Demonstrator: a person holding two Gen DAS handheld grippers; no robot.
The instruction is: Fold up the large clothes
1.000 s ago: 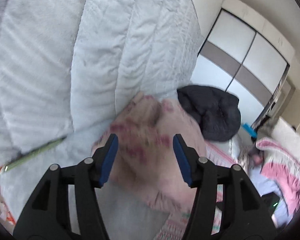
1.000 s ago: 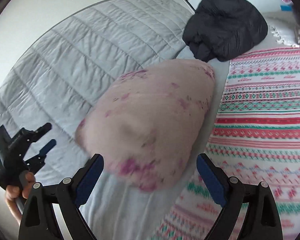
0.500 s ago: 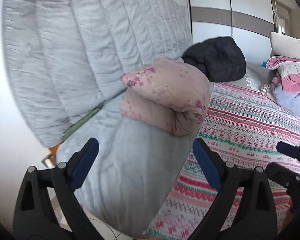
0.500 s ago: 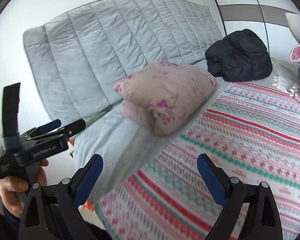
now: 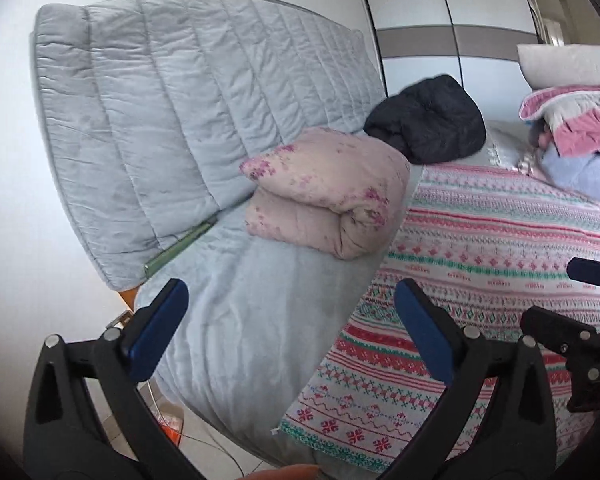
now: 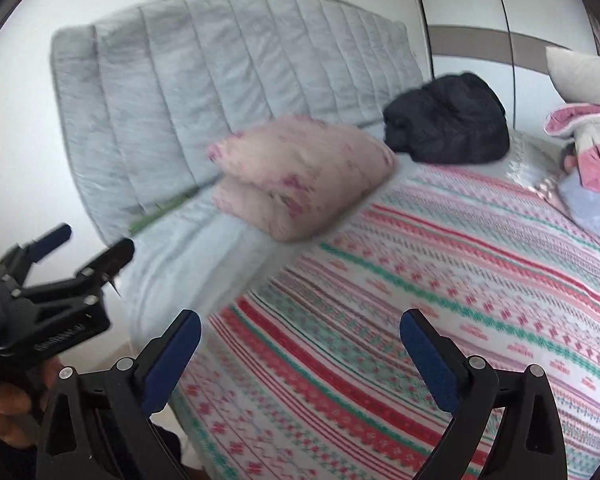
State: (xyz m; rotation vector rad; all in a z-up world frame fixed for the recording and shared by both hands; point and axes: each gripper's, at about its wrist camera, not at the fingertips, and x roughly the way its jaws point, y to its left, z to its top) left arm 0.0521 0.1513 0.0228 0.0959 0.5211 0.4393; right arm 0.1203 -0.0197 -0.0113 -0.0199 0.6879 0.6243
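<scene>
Left wrist view shows the left tongs (image 5: 288, 316) wide open and empty; the right tongs (image 6: 300, 334) are the same. Ahead of both, well apart, the pink garment (image 5: 328, 196) lies folded on the bed (image 5: 236, 344). I judge this fold finished; next comes fetching another garment.

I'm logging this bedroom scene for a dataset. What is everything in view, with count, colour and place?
Folded quilted garment: one, pale pink floral, on the grey bed cover by the headboard.
Dark bundle: one, black, behind the pink one.
Headboard: one, grey quilted, against the wall.
Patterned blanket: one, red, green and white stripes, across the bed.
Clothes pile: pink, white and lilac, far right.
Wardrobe: white with grey band, background.
Left claw: open, empty.
Right claw: open, empty.
</scene>
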